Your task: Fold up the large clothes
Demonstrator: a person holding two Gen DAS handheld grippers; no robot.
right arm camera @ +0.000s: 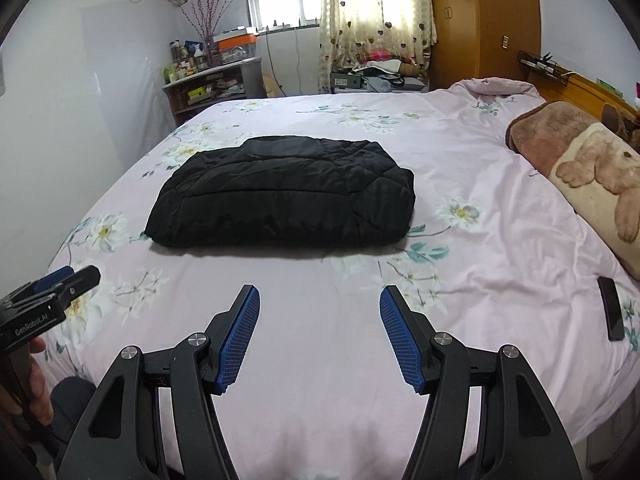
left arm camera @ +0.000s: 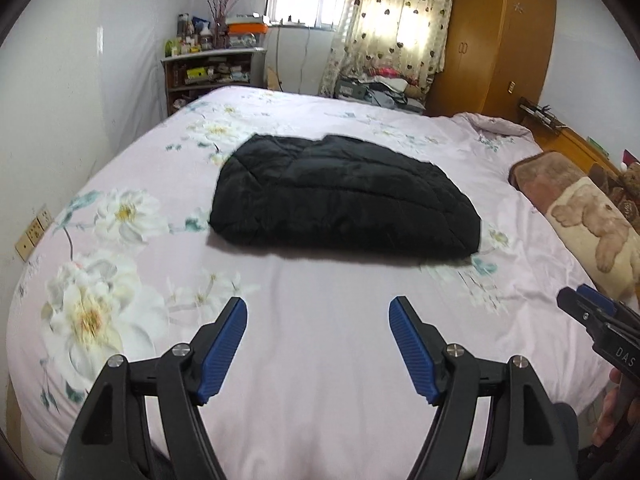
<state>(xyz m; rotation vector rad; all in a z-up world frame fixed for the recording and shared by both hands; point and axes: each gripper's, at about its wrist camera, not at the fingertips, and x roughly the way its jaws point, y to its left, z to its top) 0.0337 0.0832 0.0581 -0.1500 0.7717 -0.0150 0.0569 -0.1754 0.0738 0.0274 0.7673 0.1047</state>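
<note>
A black quilted jacket (left arm camera: 344, 196) lies folded into a thick rectangle in the middle of the pink floral bed (left arm camera: 320, 360); the right wrist view shows the jacket (right arm camera: 284, 196) too. My left gripper (left arm camera: 318, 304) hovers over bare sheet well short of the jacket, its jaws open and holding nothing. My right gripper (right arm camera: 320, 292) also hangs over the sheet near the bed's front edge, open and empty. Each gripper appears at the edge of the other's view: the right gripper (left arm camera: 588, 304) and the left gripper (right arm camera: 76, 278), each held by a hand.
A brown bear-print blanket (right arm camera: 592, 168) lies along the bed's right side, and a dark phone (right arm camera: 611, 308) rests on the sheet near it. A cluttered shelf (left arm camera: 212, 68), a curtained window and a wooden wardrobe (left arm camera: 492, 36) stand beyond the bed.
</note>
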